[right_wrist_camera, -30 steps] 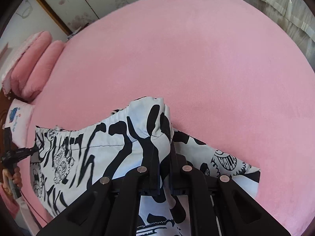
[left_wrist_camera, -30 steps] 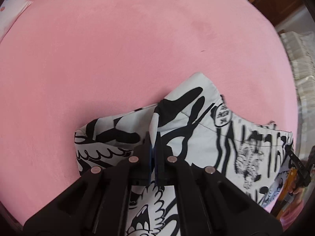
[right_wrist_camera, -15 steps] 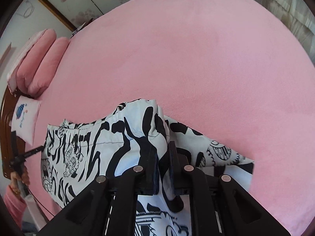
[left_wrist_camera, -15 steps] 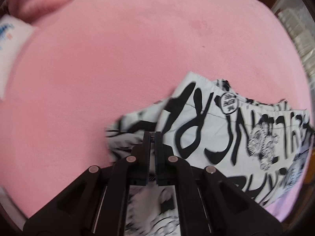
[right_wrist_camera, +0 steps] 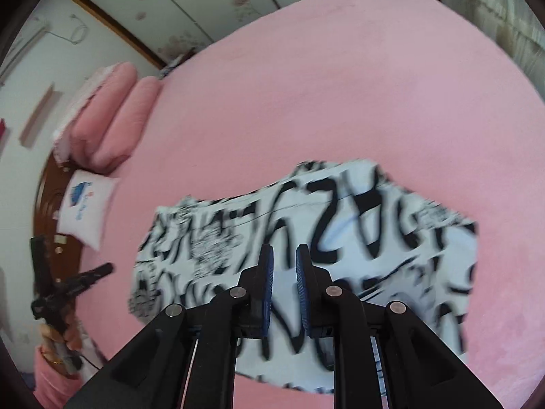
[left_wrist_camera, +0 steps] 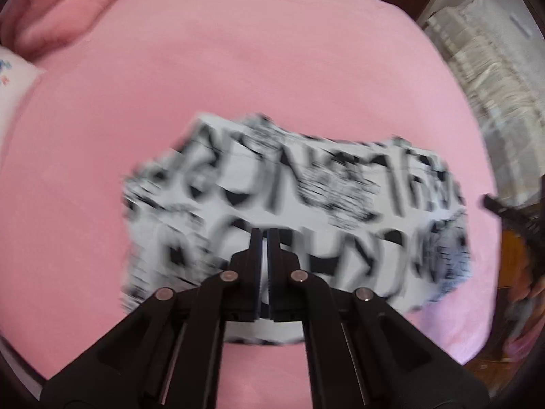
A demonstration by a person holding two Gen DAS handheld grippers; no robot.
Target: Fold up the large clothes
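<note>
The garment [left_wrist_camera: 299,211], a white cloth with black graffiti print, lay on the pink bed [left_wrist_camera: 238,68] as a wide, doubled-over band, nearer the person's edge than the pillows. Both views were smeared by motion, so creases and hems could not be read well.

The left gripper [left_wrist_camera: 265,238] had its jaws almost together, with only a thin slit between them. Something pale showed in that slit, but whether cloth was pinched there or merely lay behind it I could not tell. The right gripper [right_wrist_camera: 284,255] stood partly open, a clear gap between its blue pads [right_wrist_camera: 266,272], and it held nothing; the print showed through the gap below.

My reading is that a fold had just been laid and the cloth let go, at least on the right. The next move would call for finding two corners of one short end, gripping both layers there, and carrying that end across to halve the band without dragging the lower layer.

The right view alone showed the pink pillows [right_wrist_camera: 109,116], a small white cushion [right_wrist_camera: 85,204], the patterned wall, and the left gripper seen from outside at the far left. The left view alone showed pale curtains [left_wrist_camera: 483,78] at the right and the right gripper's dark shape at that edge.
</note>
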